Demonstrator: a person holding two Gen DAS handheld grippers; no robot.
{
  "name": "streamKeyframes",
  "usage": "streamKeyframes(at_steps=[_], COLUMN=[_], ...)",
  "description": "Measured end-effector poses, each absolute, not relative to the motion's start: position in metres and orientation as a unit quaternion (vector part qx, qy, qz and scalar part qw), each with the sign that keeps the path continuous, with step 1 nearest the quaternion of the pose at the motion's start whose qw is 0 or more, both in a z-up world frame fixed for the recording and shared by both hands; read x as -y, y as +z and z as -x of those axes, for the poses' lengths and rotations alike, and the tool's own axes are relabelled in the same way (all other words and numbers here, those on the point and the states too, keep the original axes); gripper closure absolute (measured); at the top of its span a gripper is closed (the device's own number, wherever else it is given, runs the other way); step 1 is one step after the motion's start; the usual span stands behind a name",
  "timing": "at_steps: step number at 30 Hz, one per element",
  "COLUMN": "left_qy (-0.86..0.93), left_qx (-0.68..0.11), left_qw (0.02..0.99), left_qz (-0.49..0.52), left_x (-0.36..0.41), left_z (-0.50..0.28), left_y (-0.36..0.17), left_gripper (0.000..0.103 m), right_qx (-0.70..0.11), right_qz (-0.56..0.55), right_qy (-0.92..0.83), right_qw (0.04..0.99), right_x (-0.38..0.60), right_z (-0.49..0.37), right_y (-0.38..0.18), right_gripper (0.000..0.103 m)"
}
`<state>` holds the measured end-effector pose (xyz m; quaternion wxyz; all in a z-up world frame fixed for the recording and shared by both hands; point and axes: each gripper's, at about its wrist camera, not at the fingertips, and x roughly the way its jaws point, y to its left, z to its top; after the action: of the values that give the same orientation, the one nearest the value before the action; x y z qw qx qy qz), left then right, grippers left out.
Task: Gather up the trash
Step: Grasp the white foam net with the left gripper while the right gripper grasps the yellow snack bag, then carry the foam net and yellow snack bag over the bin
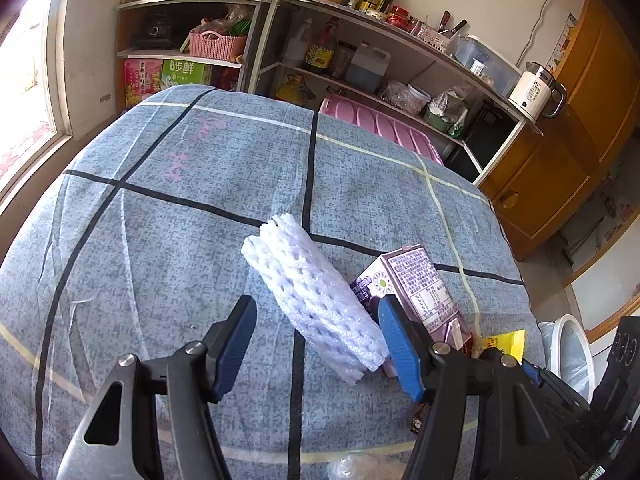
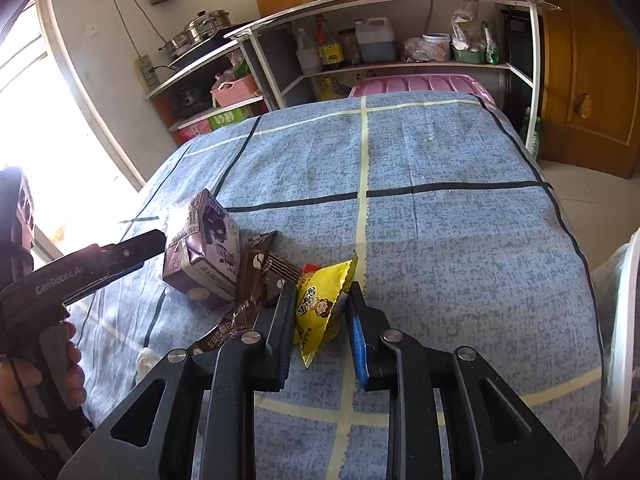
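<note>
A white foam net sleeve (image 1: pixel 316 300) lies on the blue checked cloth (image 1: pixel 180 240), between the fingers of my open left gripper (image 1: pixel 318 314). A purple drink carton (image 1: pixel 416 284) lies just right of it and shows in the right wrist view (image 2: pixel 204 252) too. A yellow snack packet (image 2: pixel 320 304) sits between the fingers of my right gripper (image 2: pixel 320 298), which is open around it without pinching. A brown wrapper (image 2: pixel 256 280) lies between carton and packet. The left gripper (image 2: pixel 132 250) reaches in from the left beside the carton.
A white bin with a clear liner (image 1: pixel 568 356) stands at the table's right edge, also in the right wrist view (image 2: pixel 620 320). Shelves (image 2: pixel 400 64) with bottles and a pink crate (image 2: pixel 420 84) stand behind the table. A crumpled clear plastic piece (image 1: pixel 352 468) lies near the front edge.
</note>
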<state>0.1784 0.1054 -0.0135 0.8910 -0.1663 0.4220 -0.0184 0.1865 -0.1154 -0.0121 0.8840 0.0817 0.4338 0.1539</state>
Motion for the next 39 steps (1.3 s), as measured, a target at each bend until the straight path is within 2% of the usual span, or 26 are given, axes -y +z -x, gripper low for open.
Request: streamKeyframes(at_steps=[13,15,18,23,39], left_qy=[0.010,0.011,0.008,0.004,-0.035], left_qx=[-0.438,-0.439,-0.439,-0.428,-0.381], left_qw=[0.886,0.886,0.885,0.892,0.916], left_qz=[0.153,0.151,0.157,0.146,0.118], left_x=[-0.095,-0.094,-0.095,-0.091,-0.065], left_z=[-0.196,-0.196,-0.194,-0.186,-0.143], left_y=[-0.029,-0.029,-0.028,-0.021,0.030], left_gripper=[0.038,0.048,0.059,0.068,0.069], right_qx=[-0.421,-0.420,-0.420,-0.415,-0.379], right_qz=[-0.100,-0.102,-0.107,-0.111,-0.136], right_qy=[0.148,0.147,0.146,0.144,0.141], right_qw=[0.889,0.890,0.889,0.891,0.904], right_x=[0.132,0.133,0.137,0.143,0.177], right_z=[-0.173,-0.172,-0.171,-0.165,-0.138], right_y=[-0.004,-0.003,-0.003,0.001,0.027], right_gripper=[0.078,0.078,0.078,0.078,0.078])
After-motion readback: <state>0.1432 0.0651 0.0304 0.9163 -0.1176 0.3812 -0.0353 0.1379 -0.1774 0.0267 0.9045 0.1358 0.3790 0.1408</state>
